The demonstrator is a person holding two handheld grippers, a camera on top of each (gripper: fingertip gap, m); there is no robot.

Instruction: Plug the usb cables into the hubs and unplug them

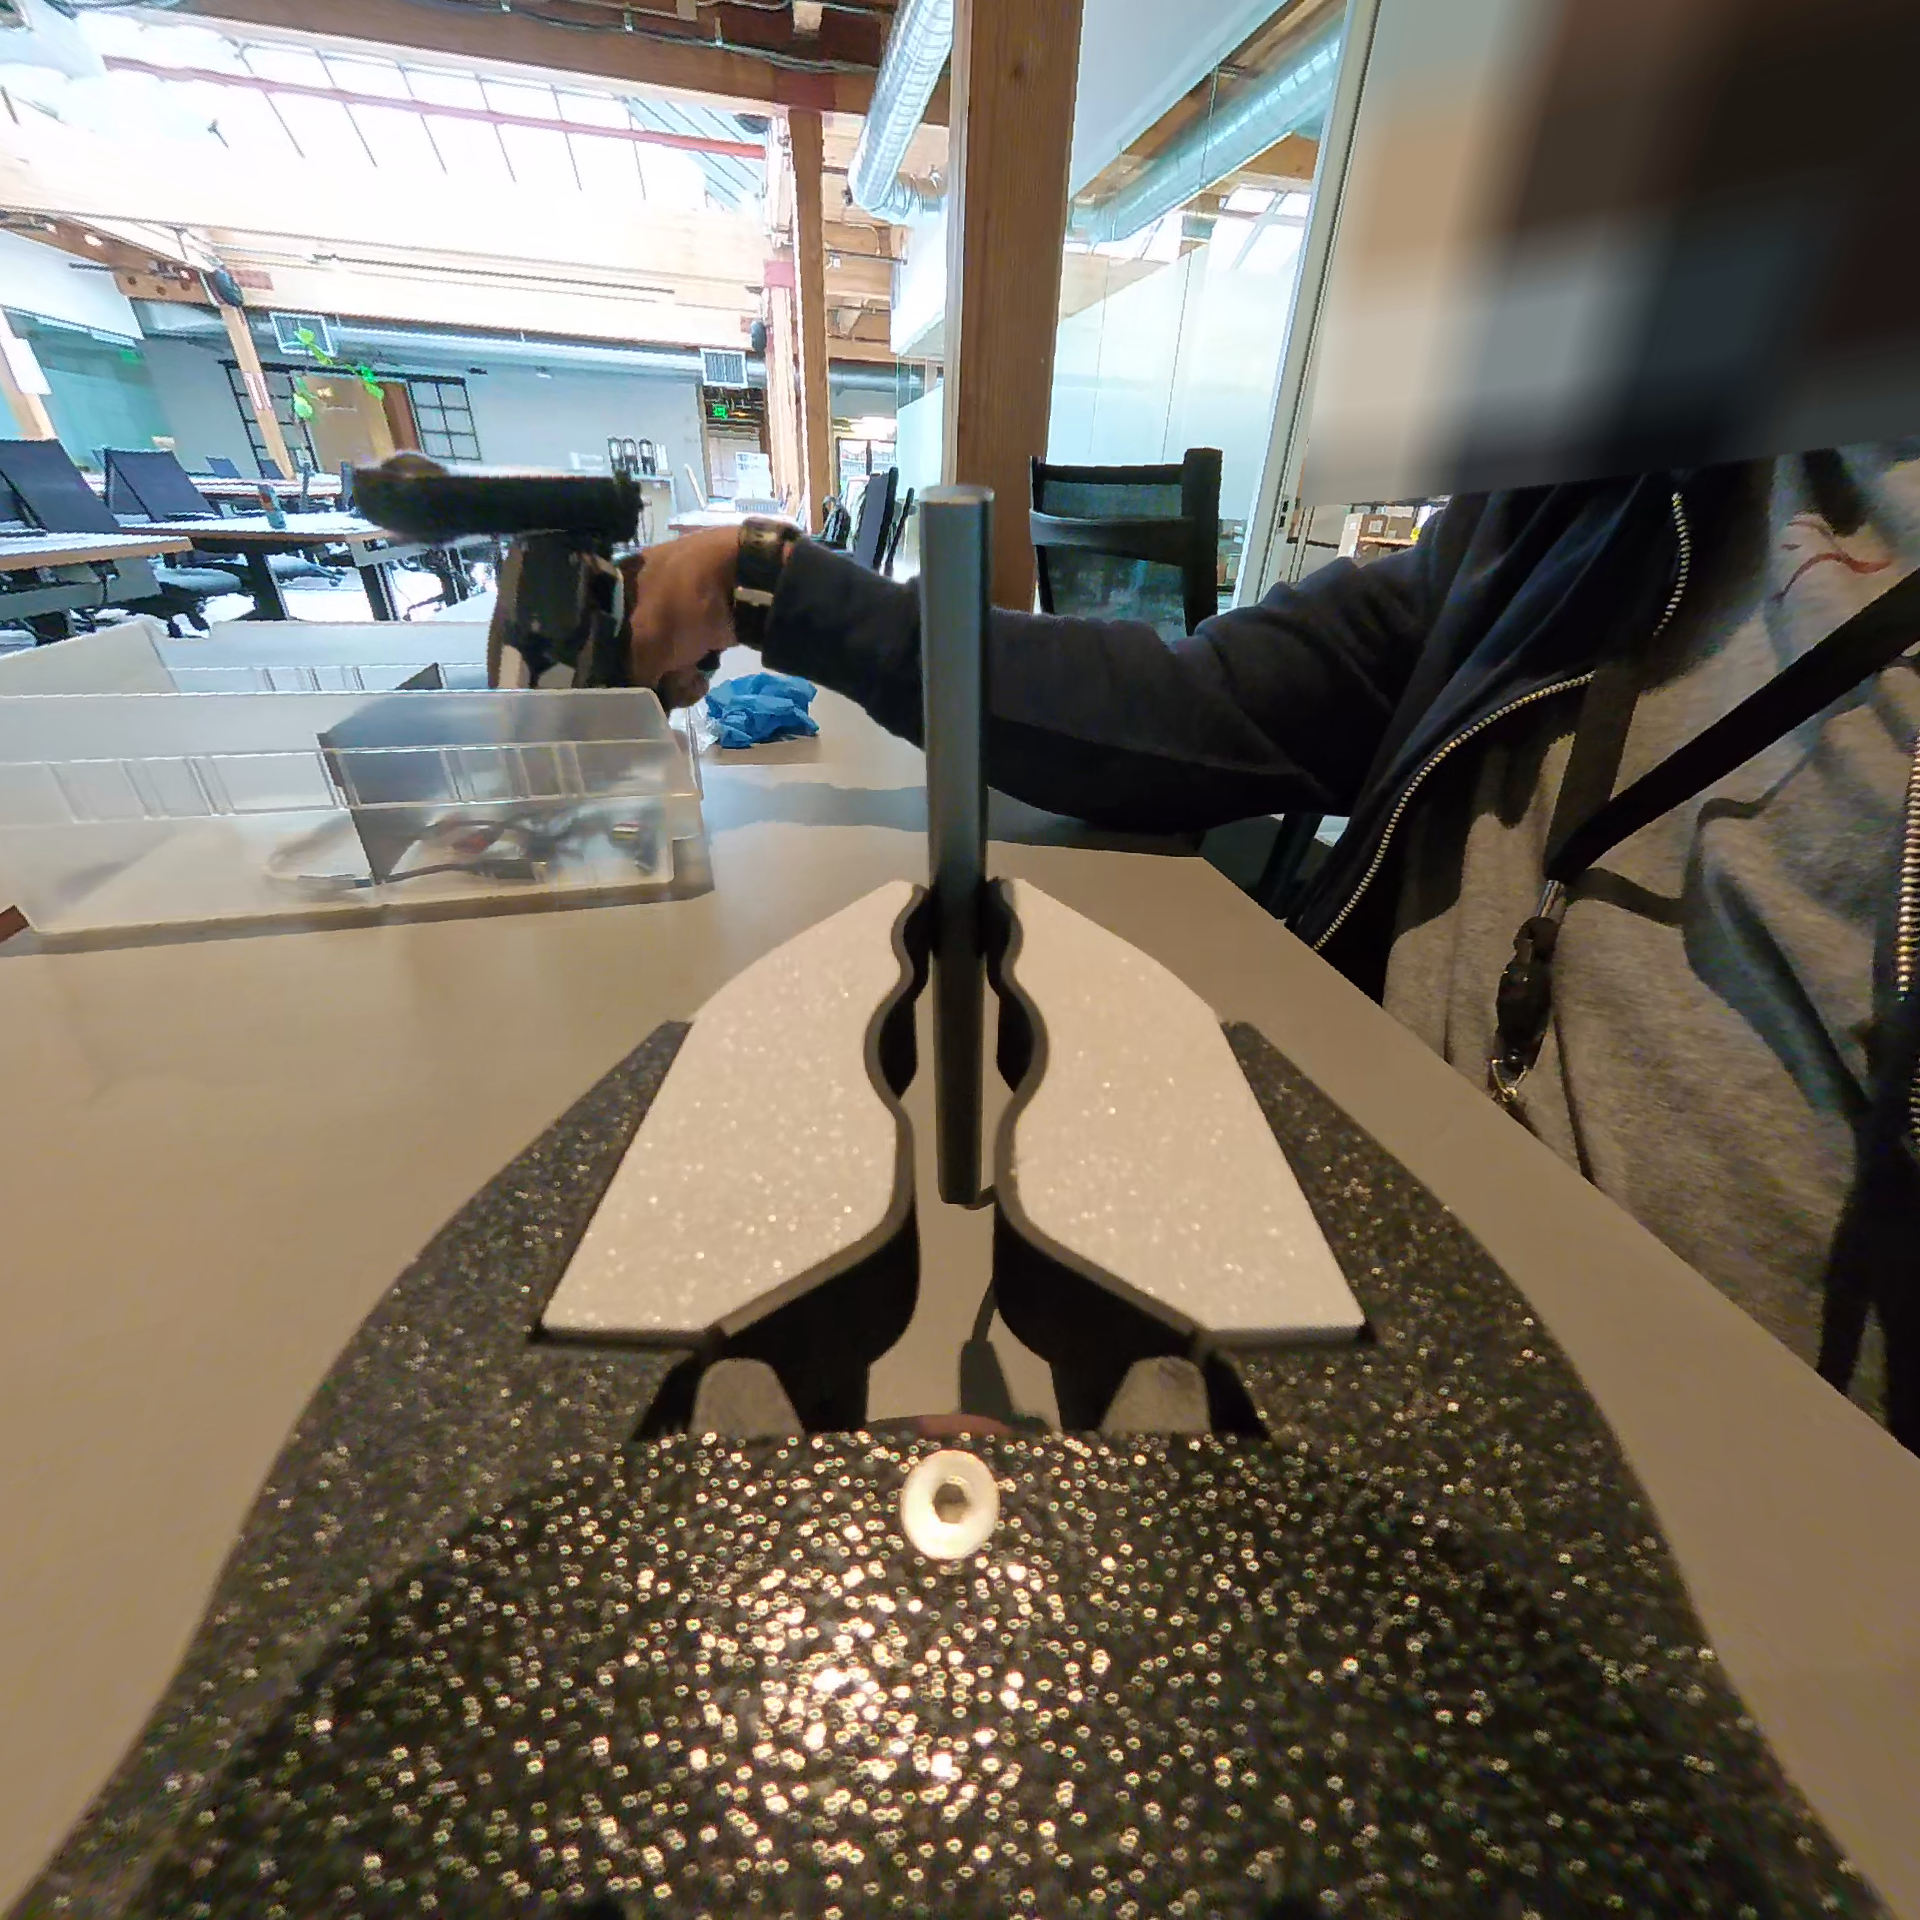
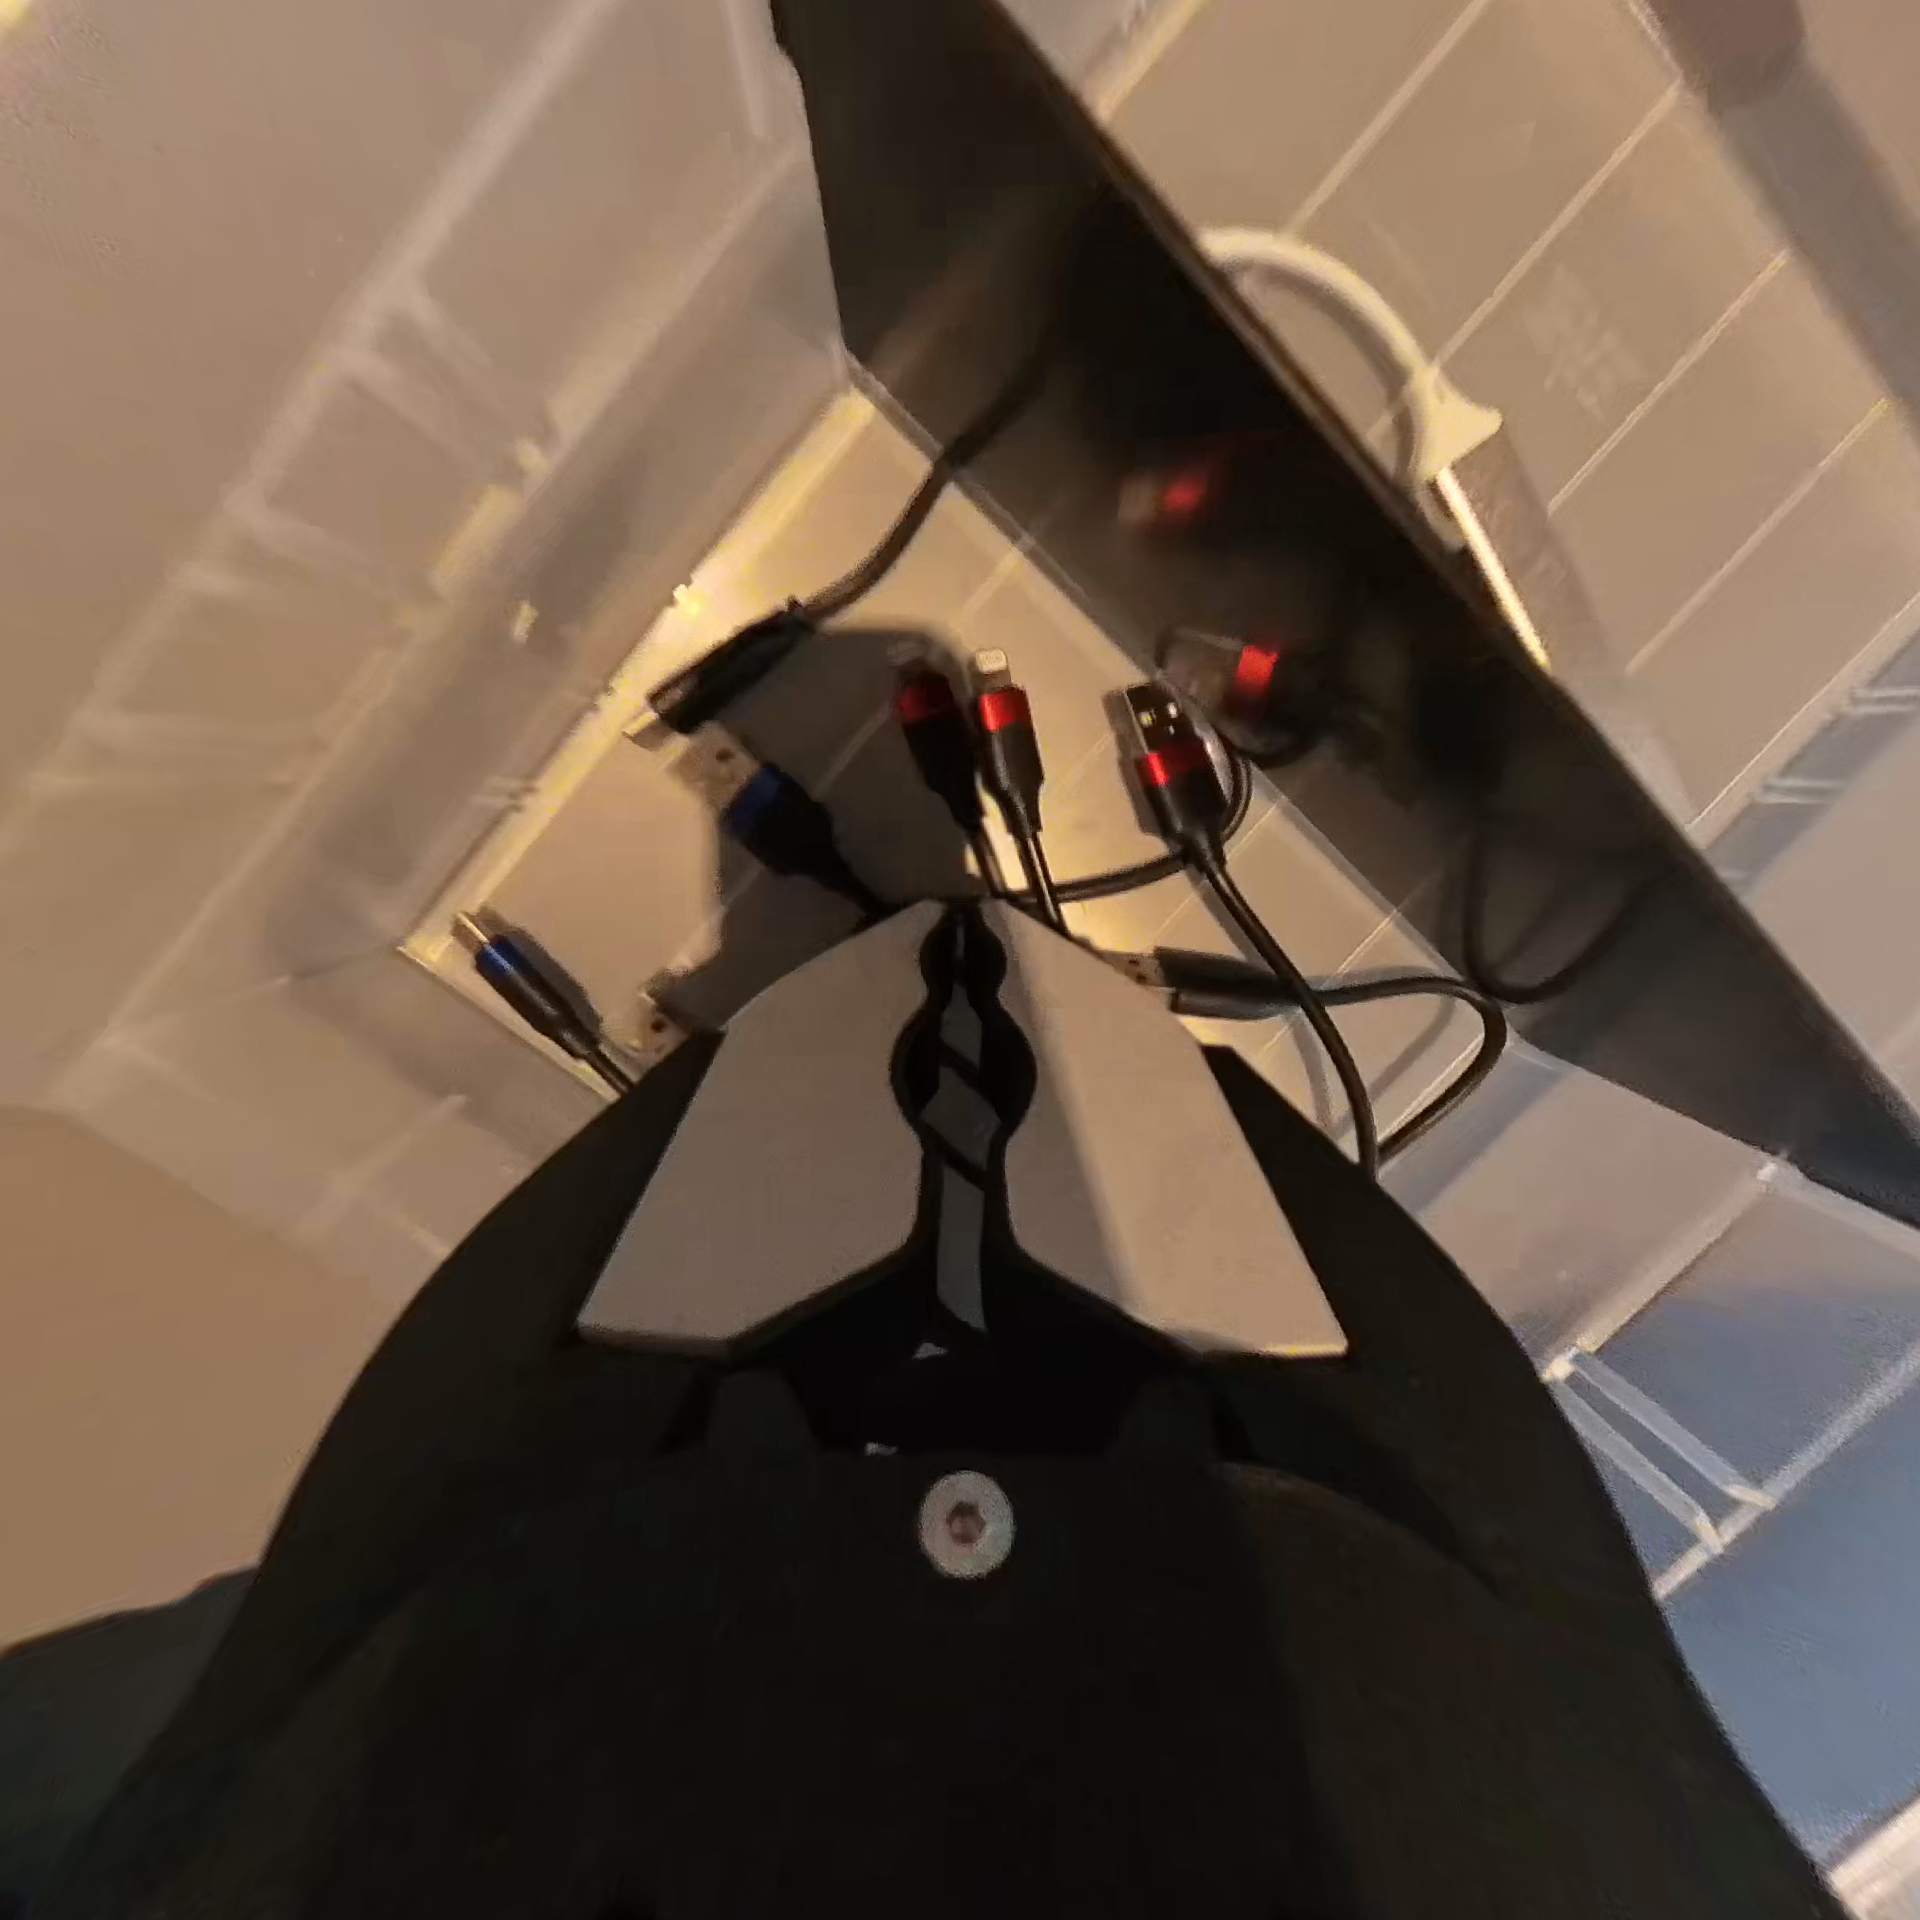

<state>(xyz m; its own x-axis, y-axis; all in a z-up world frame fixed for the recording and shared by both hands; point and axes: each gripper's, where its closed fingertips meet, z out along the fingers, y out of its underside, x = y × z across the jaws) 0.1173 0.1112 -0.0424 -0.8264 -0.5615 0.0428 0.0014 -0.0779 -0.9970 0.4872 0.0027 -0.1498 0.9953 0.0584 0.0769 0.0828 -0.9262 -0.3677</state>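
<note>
My left gripper (image 1: pixel 958 920) is shut on a slim dark grey hub (image 1: pixel 956 727) and holds it upright, edge-on, above the grey table (image 1: pixel 312 1091). My right gripper (image 2: pixel 961 920) reaches down into a clear plastic bin (image 2: pixel 312 468) of cables. Its fingertips are closed on a thin black cable (image 2: pixel 961 971) where several cables meet. I cannot tell which plug that cable belongs to. Just past the tips lie a blue USB plug (image 2: pixel 769 816), two small red-collared plugs (image 2: pixel 971 717) and a red-collared USB plug (image 2: pixel 1164 743). In the left wrist view the right gripper (image 1: pixel 561 623) is over the bin (image 1: pixel 499 790), held by a hand.
A dark divider (image 2: pixel 1247 468) slants across the bin, with a white cable (image 2: pixel 1351 301) behind it. More clear bins (image 1: pixel 104 790) stand to the left. A blue glove (image 1: pixel 758 707) lies on the table. A person in a grey hoodie (image 1: pixel 1662 935) sits at the right edge.
</note>
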